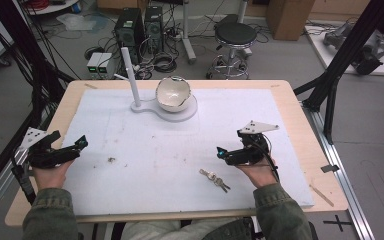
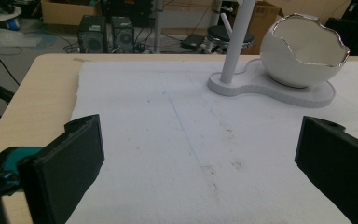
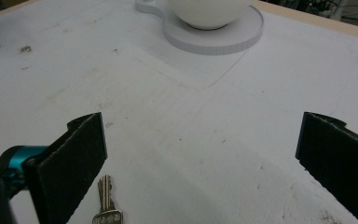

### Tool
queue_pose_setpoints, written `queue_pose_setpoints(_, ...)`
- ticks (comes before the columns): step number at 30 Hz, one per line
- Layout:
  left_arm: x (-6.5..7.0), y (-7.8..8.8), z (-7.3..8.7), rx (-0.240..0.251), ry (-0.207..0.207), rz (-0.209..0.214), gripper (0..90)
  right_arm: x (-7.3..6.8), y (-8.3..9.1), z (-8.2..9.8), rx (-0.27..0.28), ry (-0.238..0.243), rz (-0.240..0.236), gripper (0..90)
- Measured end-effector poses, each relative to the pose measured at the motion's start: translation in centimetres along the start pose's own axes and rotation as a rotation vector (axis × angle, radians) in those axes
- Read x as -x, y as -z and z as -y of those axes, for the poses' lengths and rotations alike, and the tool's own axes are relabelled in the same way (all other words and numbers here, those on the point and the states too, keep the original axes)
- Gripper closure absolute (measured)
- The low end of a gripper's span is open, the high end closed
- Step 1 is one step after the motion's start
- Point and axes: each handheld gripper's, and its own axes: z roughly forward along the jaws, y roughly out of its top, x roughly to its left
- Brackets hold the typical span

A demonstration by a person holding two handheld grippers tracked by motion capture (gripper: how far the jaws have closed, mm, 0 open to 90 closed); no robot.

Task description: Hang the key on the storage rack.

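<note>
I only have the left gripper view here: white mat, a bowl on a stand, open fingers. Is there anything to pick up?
Observer: Yes, a bunch of keys lies on the mat's near right part, in the high view.
Reviewer: Which gripper is closer to it?
Observer: The right gripper; the keys lie just in front of its hand.
Reviewer: Is it open?
Observer: Yes, its own view shows the fingers spread wide, one key's blade beside the left one.

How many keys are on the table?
2, as far as I can tell: the keys lie bunched together on the white mat, just left of the right gripper. More could be hidden in the bunch.
</note>
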Motion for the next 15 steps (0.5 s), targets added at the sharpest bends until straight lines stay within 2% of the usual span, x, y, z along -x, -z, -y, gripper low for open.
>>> queue_pose_setpoints(5,0.0,0.0,0.0,0.0,0.002,0.003,1.7,-0.3,-0.4,0.0,-0.038,0.0,-0.011,0.7)
queue_pose_setpoints(15,0.0,-0.1,0.0,-0.003,0.001,0.008,1.7,-1.0,-1.1,0.0,-0.075,0.027,-0.028,0.7)
